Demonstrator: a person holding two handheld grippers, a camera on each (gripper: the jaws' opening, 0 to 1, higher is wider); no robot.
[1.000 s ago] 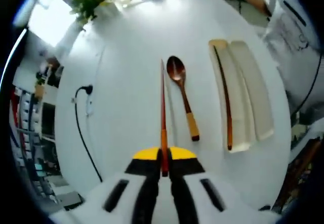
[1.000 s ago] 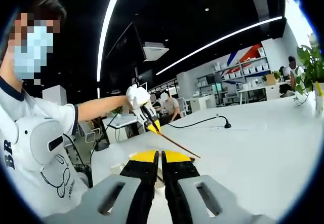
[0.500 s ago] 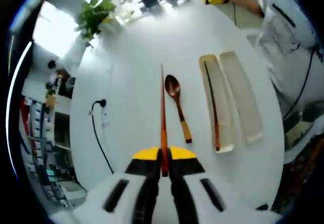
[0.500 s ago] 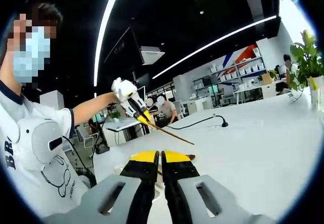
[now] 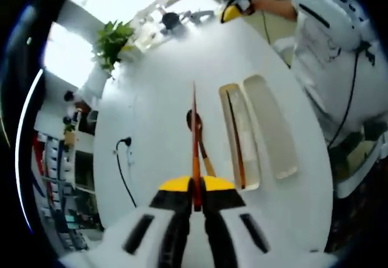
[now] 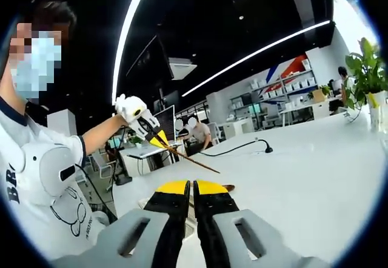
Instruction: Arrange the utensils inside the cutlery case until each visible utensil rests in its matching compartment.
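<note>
The left gripper (image 5: pixel 195 196), clamped on a slim red-brown wooden chopstick (image 5: pixel 195 140), should lower it lengthwise beside its mate in the narrow beige cutlery case (image 5: pixel 250 159), while the right gripper (image 6: pixel 193 190) waits with jaws together.

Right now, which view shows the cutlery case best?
The left gripper view: the cutlery case lies below, both compartments open to view, one chopstick inside. The right gripper view catches just a low pale edge beside its jaws.

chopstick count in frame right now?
2. One chopstick is clamped in the left gripper above the table; the other chopstick lies in the cutlery case. None seem hidden.
</note>
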